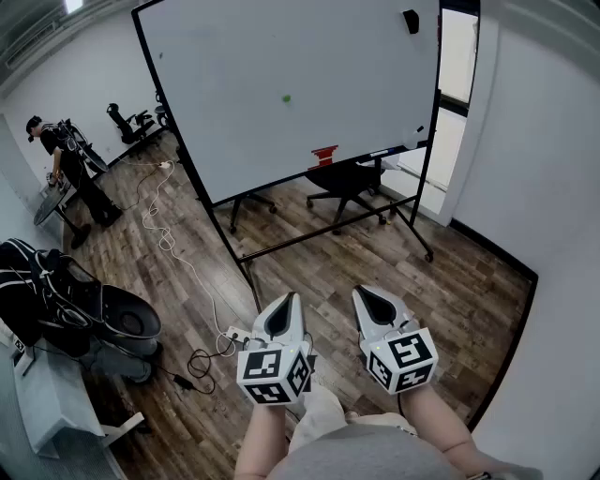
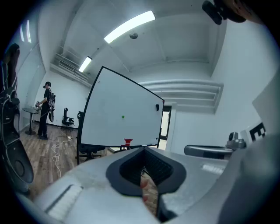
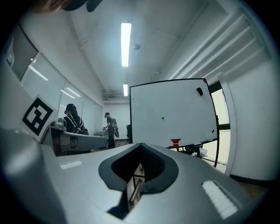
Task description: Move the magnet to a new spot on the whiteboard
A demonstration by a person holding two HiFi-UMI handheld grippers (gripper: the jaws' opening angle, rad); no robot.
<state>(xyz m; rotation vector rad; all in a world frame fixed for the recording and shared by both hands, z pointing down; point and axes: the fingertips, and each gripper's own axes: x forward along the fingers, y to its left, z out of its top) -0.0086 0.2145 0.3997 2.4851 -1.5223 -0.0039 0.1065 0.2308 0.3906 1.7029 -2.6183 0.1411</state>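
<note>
A large whiteboard (image 1: 281,84) on a wheeled stand faces me across the wooden floor. A small green magnet (image 1: 286,97) sticks near its middle; it also shows in the left gripper view (image 2: 123,117) and the right gripper view (image 3: 162,117). A red object (image 1: 324,155) sits on the board's lower tray. My left gripper (image 1: 287,300) and right gripper (image 1: 366,294) are held side by side close to my body, well short of the board. Both point toward it, and both are shut with nothing between the jaws.
A black item (image 1: 411,21) hangs at the board's top right corner. Office chairs (image 1: 345,183) stand behind the board. Cables (image 1: 178,258) trail across the floor at left, near dark bags (image 1: 56,300). A person (image 1: 70,173) stands far left. A white wall (image 1: 544,187) closes the right side.
</note>
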